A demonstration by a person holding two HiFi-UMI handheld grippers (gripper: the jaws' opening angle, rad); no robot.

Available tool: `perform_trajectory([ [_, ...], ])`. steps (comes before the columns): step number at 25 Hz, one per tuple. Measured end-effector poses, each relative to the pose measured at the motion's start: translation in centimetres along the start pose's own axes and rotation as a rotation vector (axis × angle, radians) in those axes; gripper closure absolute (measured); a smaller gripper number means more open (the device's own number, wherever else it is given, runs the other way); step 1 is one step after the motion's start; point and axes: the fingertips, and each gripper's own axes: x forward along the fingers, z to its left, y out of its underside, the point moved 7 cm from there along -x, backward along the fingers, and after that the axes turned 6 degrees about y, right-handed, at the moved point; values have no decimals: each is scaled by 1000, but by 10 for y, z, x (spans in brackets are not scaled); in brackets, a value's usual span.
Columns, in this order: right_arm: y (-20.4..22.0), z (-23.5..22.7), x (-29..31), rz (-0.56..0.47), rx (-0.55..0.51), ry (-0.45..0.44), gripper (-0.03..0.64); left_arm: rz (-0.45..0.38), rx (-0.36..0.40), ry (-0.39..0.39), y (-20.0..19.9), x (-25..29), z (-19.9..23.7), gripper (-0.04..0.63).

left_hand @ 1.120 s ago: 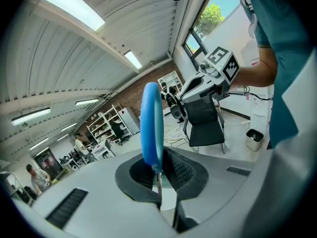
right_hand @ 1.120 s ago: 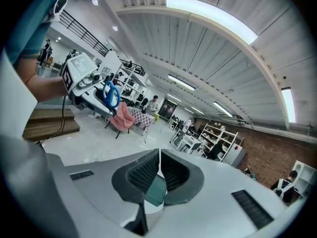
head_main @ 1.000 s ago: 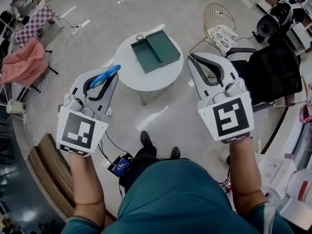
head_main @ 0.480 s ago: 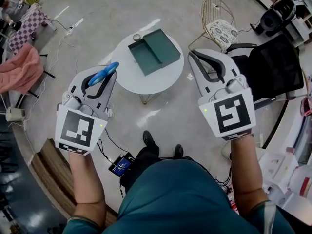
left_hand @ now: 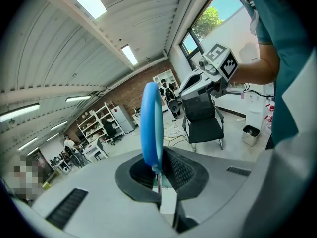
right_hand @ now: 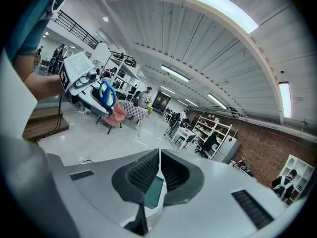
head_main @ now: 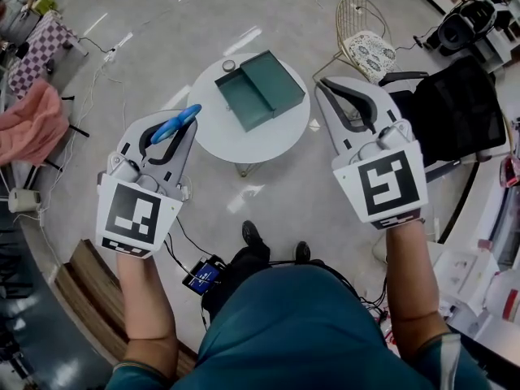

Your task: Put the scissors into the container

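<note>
Blue-handled scissors (head_main: 175, 124) stick out of my left gripper (head_main: 184, 133), which is shut on them; the blue handle loop (left_hand: 151, 125) rises between the jaws in the left gripper view. A green open container (head_main: 260, 88) sits on a small round white table (head_main: 244, 136) ahead of me, beyond both grippers. My right gripper (head_main: 322, 88) is held up at the right of the table, shut with nothing between its fingers (right_hand: 159, 170). Both grippers hang in the air, short of the container.
A wire chair with a patterned cushion (head_main: 365, 51) and a black office chair (head_main: 455, 112) stand right of the table. A pink cloth (head_main: 32, 124) lies at the left. Cables and a small device (head_main: 201, 275) lie on the floor by the person's feet.
Both grippers keep nearly the same pose. The view has shifted slightly, and the table and container sit a touch further right in it.
</note>
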Motion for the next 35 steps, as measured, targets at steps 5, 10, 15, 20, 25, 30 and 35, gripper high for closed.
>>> perform_trajectory([
  [5,-16,8,23,32,16,30,577,-36,2,16,11,-2,30,569],
  [10,-32,16,42,26,7,40,577,-31,15,29,28,2,52,569],
  [15,-14,6,63,46,26,20,577,-10,11,35,31,22,56,569],
  [20,-16,-6,82,-4,26,-30,577,25,-5,-15,21,19,62,569],
  [25,-16,-24,96,-26,21,-68,577,48,-19,-52,10,27,68,569],
  [30,-12,-24,120,-27,13,-100,577,70,-39,-51,23,42,74,569],
  [35,-4,-24,136,-20,14,-123,577,86,-58,-43,33,54,77,569],
])
